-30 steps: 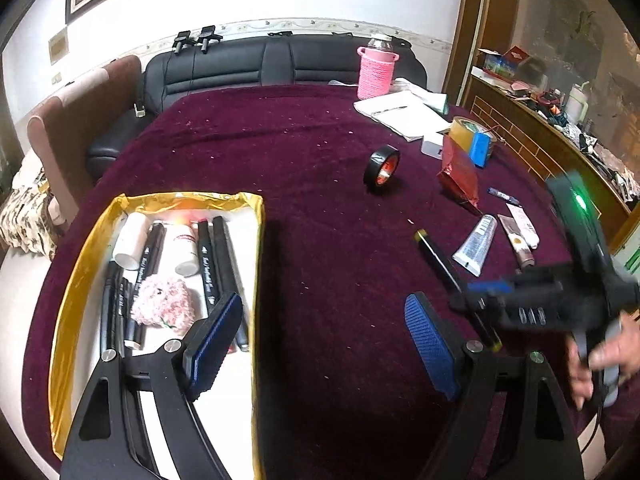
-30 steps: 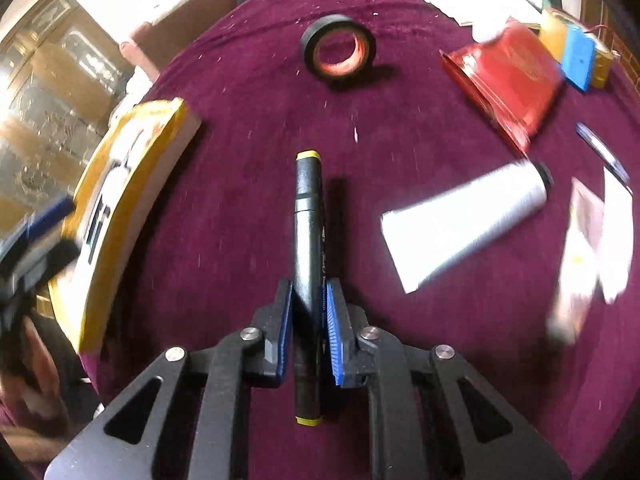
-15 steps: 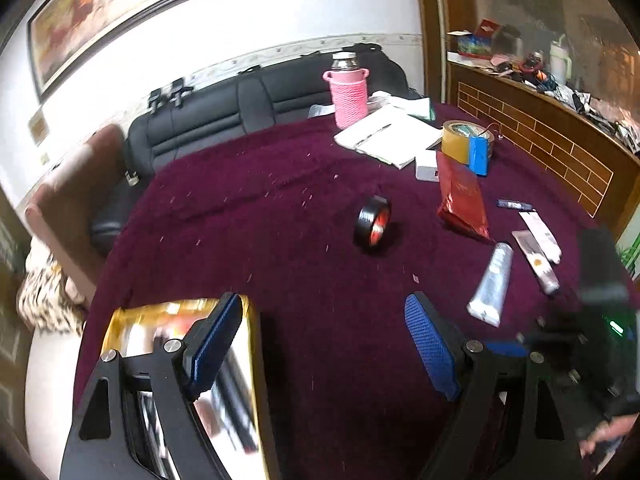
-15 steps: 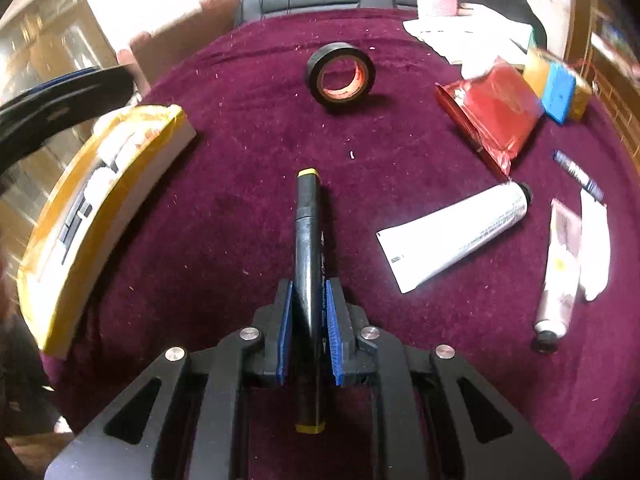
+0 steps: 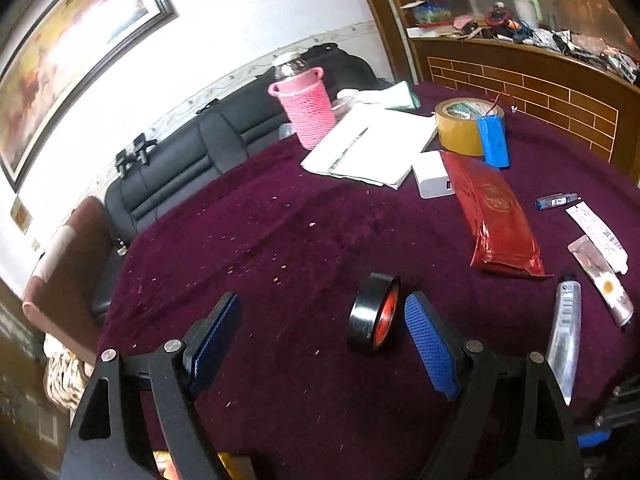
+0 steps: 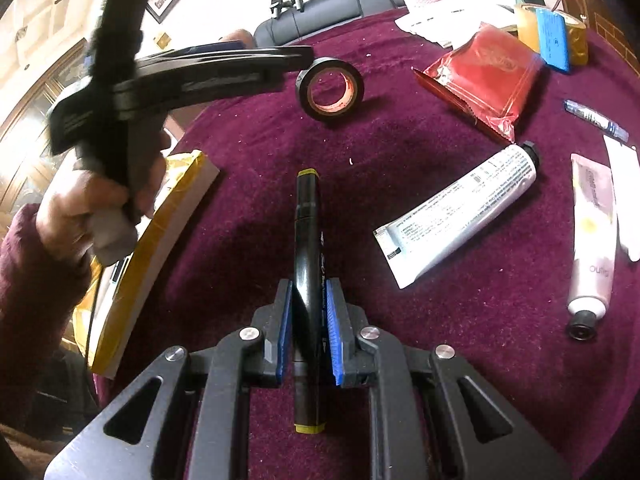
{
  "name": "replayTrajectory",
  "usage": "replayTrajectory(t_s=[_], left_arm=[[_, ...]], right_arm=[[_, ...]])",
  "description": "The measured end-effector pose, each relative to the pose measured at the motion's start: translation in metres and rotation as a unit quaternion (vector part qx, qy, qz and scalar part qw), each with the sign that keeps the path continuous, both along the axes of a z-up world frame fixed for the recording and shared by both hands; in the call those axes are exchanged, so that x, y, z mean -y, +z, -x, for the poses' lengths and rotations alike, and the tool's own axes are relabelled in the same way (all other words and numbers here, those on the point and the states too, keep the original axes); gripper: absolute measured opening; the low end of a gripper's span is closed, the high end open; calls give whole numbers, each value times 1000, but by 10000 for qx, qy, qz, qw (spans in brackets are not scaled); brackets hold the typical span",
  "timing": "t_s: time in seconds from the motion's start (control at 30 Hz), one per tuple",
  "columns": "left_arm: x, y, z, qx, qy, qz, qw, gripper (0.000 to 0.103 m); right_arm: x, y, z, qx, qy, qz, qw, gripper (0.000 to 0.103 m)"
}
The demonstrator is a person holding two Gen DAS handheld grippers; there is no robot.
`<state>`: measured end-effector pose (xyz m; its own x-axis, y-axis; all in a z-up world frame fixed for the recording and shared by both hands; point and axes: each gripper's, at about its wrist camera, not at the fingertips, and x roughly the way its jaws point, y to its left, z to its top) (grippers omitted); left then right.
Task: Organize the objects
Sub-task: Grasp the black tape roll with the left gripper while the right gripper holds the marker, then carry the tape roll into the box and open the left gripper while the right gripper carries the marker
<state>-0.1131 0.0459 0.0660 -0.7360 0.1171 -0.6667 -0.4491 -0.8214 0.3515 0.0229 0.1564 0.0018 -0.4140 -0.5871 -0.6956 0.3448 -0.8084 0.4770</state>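
My right gripper (image 6: 307, 292) is shut on a black marker (image 6: 306, 216) with yellow ends, held just above the maroon cloth. My left gripper (image 5: 320, 320) is open and empty above the table; a black tape roll (image 5: 374, 316) with an orange core stands on edge just inside its right finger. In the right wrist view the left gripper (image 6: 256, 56) reaches toward that tape roll (image 6: 329, 89). The gold-edged tray (image 6: 160, 240) lies at the left, partly hidden by the hand.
A silver tube (image 6: 460, 220), a pink tube (image 6: 592, 236), a red foil pouch (image 6: 484, 80) and a blue pen (image 6: 596, 120) lie to the right. A pink bottle holder (image 5: 306, 110), papers (image 5: 372, 144), a yellow tape roll (image 5: 460, 126) and a sofa (image 5: 192, 160) are at the far side.
My left gripper has swung away from the tray and forward to the black tape roll. My right gripper has lifted slightly, still holding the marker.
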Motion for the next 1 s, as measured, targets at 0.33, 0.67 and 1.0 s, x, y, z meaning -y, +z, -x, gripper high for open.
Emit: replayTrajectory(t_s=[0.33,0.67,1.0], left_arm=[[-11,-33,19,834,50,48,9965,16],[28,-8,-28,975,256,-767,9919,12],[106,50,-121,703,426,-1607,9836,12]], right_arm=[[-3,-2,1,42,28,134,9999,14],[-4,-3,1,75,11,243,9997,14],[-17,-12,12,530,-205,849,9948,13]])
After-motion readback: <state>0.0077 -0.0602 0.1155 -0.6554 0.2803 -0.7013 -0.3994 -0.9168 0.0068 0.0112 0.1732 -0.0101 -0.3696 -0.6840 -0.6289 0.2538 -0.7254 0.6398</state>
